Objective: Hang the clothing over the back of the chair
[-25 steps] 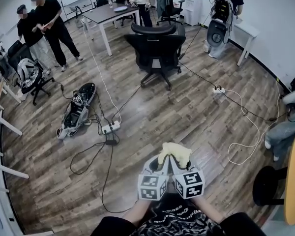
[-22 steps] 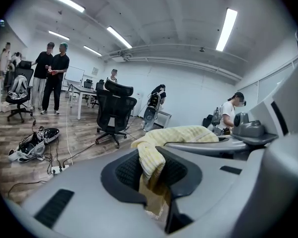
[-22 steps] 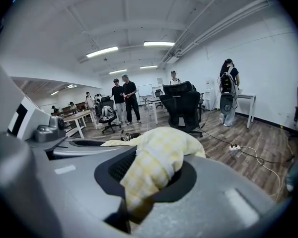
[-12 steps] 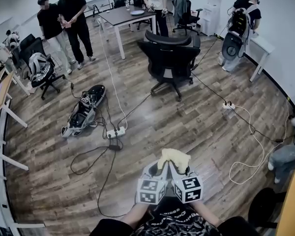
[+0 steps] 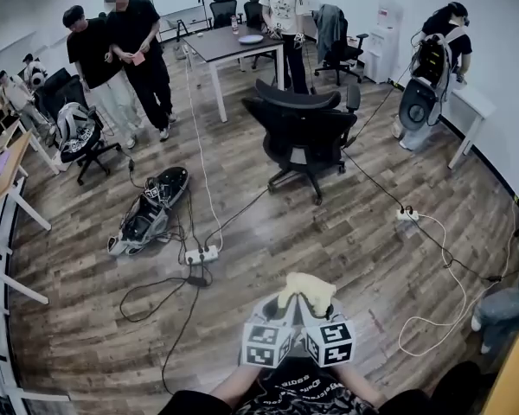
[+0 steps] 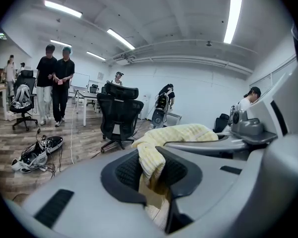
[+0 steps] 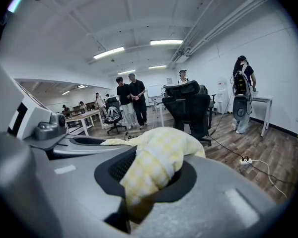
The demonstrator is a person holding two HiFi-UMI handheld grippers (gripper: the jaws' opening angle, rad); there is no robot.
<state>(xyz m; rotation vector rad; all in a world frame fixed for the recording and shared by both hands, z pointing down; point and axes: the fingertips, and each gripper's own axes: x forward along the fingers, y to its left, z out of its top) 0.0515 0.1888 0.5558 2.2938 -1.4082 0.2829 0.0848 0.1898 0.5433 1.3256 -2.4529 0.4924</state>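
So: left gripper [image 5: 287, 304] and right gripper [image 5: 317, 306], jaws nearly closed, both pinch the yellow clothing [image 5: 307, 284] side by side (for spreading it, I'd guess); chair [image 5: 304, 130] is well ahead.

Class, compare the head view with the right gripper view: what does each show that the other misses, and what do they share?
Only the head view: the left gripper and right gripper side by side, their marker cubes facing the camera, with the person's forearms below. Only the right gripper view: the ceiling light strips and, close up, the right jaws shut on the yellow clothing. Both: that clothing held by the grippers, the black office chair ahead, and two people in black standing farther off.
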